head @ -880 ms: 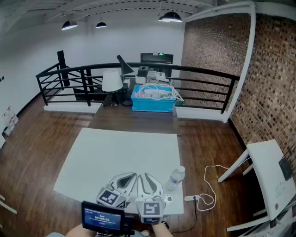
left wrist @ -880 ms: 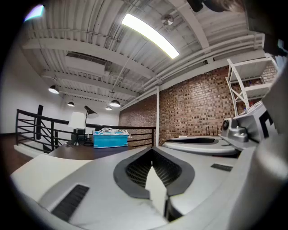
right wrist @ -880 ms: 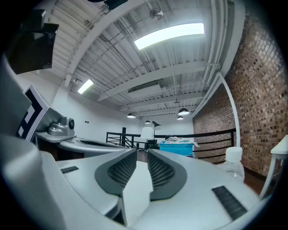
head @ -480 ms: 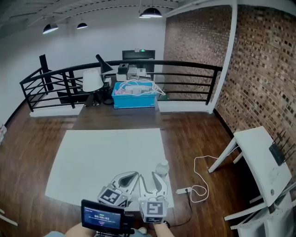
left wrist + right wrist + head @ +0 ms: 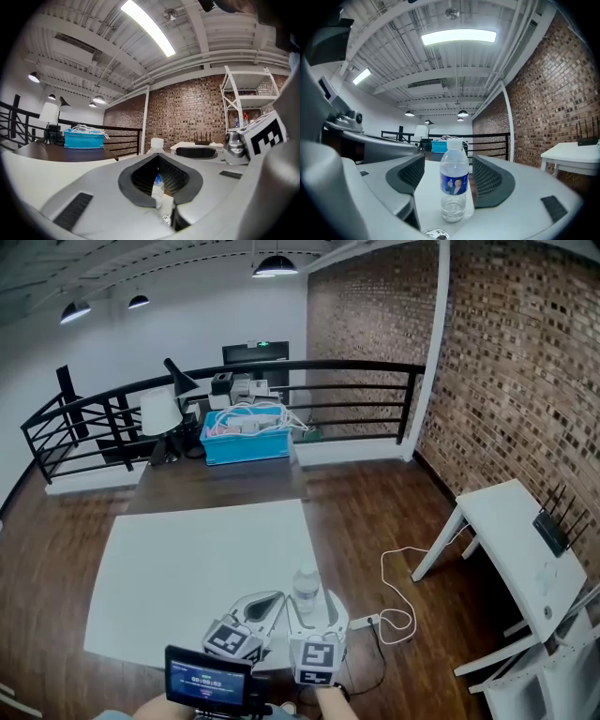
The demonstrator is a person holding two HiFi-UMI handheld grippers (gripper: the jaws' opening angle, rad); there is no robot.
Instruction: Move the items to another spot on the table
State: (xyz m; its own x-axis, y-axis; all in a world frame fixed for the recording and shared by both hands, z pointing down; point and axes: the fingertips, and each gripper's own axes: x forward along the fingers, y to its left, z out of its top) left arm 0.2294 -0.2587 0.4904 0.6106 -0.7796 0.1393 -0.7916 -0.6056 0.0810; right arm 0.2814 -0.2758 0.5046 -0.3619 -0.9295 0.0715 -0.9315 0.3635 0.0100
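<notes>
Bottle (image 5: 453,185) upright at the table's (image 5: 187,559) near right corner, between my right gripper's (image 5: 449,164) spread jaws, pads clear of it. Left gripper (image 5: 161,161) jaws pressed together, empty. I judge the bottle light, thin-walled, smooth and tippy: grip at the label, gently. It seems to hold little water. The far blue crate (image 5: 246,444) holds white cables.

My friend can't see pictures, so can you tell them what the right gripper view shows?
A clear plastic water bottle with a white cap and blue label stands upright on the white table between the open jaws of the right gripper, touching neither. Behind are a black railing and a red brick wall.
</notes>
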